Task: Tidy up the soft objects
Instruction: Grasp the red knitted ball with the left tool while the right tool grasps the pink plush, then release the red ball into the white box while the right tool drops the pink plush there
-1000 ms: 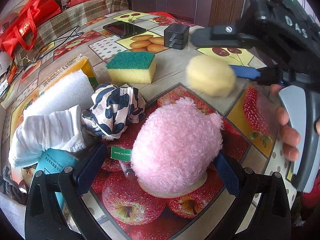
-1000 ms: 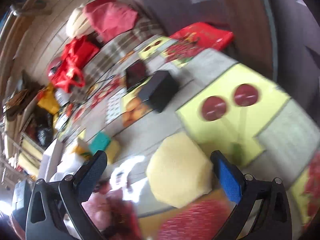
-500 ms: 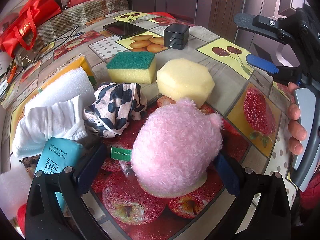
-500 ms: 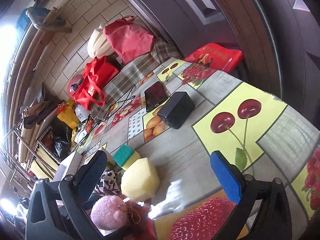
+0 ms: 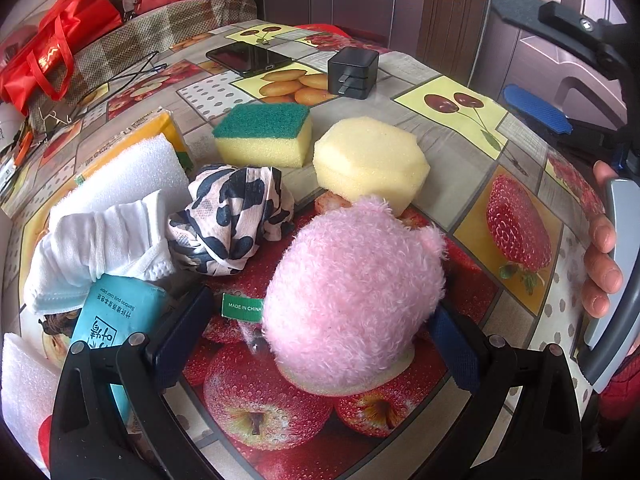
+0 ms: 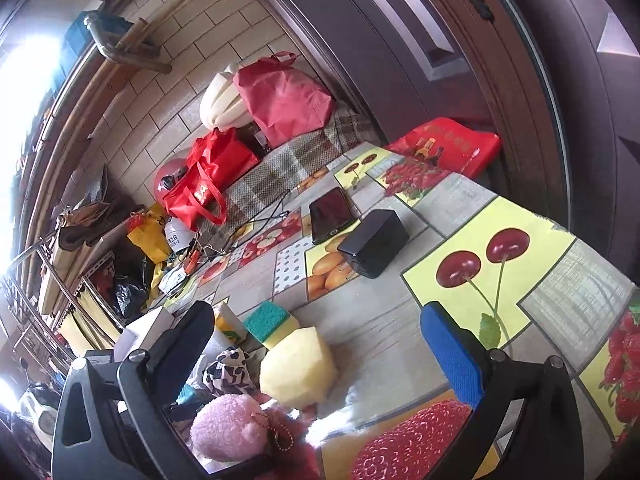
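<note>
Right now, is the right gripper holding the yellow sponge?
No, the right gripper is open and holds nothing, while the yellow sponge sits on the table beside the pink plush toy.

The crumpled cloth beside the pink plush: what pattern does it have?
The cloth has dark navy blotches on pale cream, like cow print; clearest in the left wrist view.

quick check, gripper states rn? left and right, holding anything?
Left gripper: open, jaws either side of the pink plush toy, gap showing on the left side, not clamped.
Right gripper: open, empty, raised above the yellow sponge.
</note>
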